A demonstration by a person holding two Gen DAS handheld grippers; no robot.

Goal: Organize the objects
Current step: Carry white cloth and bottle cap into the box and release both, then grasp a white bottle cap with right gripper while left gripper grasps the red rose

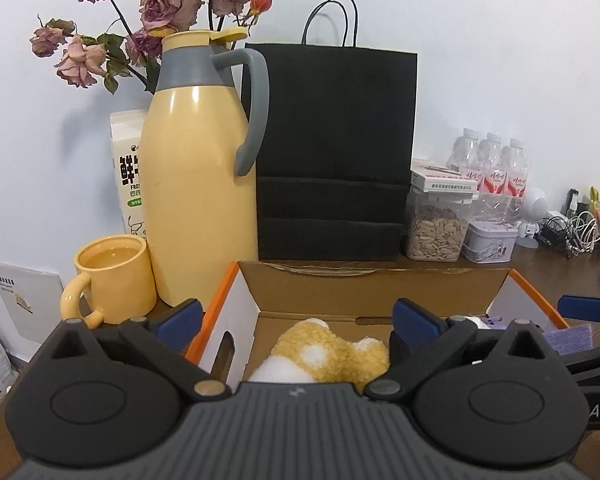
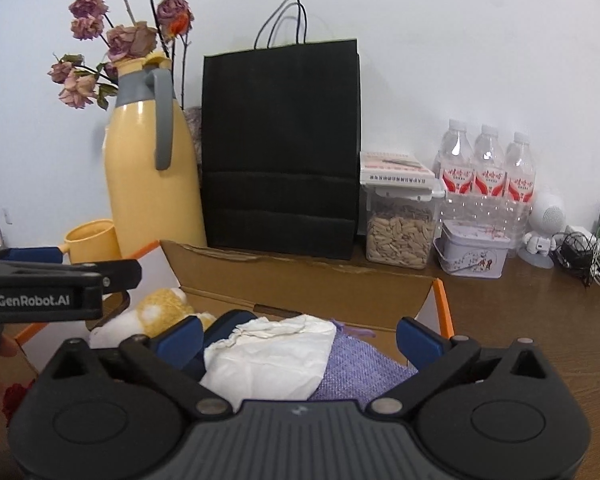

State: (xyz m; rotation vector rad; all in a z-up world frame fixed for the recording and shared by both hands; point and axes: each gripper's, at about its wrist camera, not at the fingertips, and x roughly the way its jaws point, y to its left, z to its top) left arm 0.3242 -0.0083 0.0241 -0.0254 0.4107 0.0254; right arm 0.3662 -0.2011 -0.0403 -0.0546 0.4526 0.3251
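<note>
An open cardboard box (image 1: 364,292) with orange edges stands on the brown table. Inside it lies a yellow and white plush toy (image 1: 320,354), which also shows at the box's left in the right wrist view as the plush toy (image 2: 156,310). Beside it in the box (image 2: 300,280) lie a white crumpled cloth bag (image 2: 276,356) and a purple woven cloth (image 2: 360,364). My left gripper (image 1: 298,320) hangs open above the plush toy, touching nothing. My right gripper (image 2: 300,336) is open over the white bag, pads clear of it.
Behind the box stand a yellow thermos jug (image 1: 196,168), a yellow mug (image 1: 114,278), a milk carton (image 1: 128,172), dried roses (image 1: 156,12), a black paper bag (image 1: 332,152), a seed jar (image 1: 438,228), a tin (image 1: 490,242), water bottles (image 1: 496,172) and tangled cables (image 1: 568,232).
</note>
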